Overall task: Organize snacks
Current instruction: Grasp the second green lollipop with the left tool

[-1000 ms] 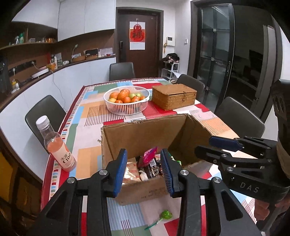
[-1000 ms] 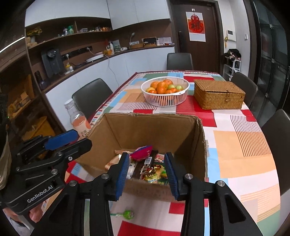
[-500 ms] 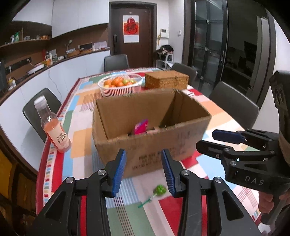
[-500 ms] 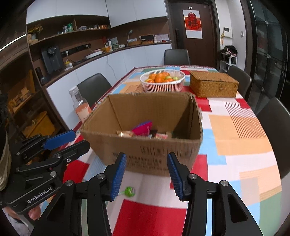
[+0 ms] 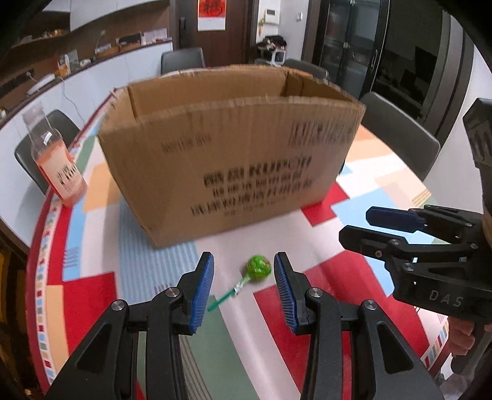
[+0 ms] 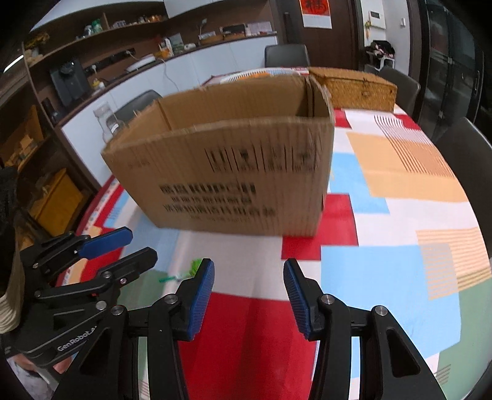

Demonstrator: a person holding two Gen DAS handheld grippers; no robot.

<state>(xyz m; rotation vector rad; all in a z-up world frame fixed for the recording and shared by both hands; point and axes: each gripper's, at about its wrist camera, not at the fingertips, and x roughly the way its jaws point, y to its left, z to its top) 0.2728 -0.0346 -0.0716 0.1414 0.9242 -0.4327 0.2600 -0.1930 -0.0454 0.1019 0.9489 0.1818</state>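
Green lollipop (image 5: 259, 267) lies between wide left hand-held gripper (image 5: 244, 263); right view half-hides it.

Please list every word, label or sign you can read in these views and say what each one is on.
"DAS": on the right gripper, left wrist view.
"GenRobot.A": on the left gripper, right wrist view; the end is cut off.
cardboard box: black print, too blurred to read.
bottle: label too blurred to read.
red door poster: cut off, unreadable.
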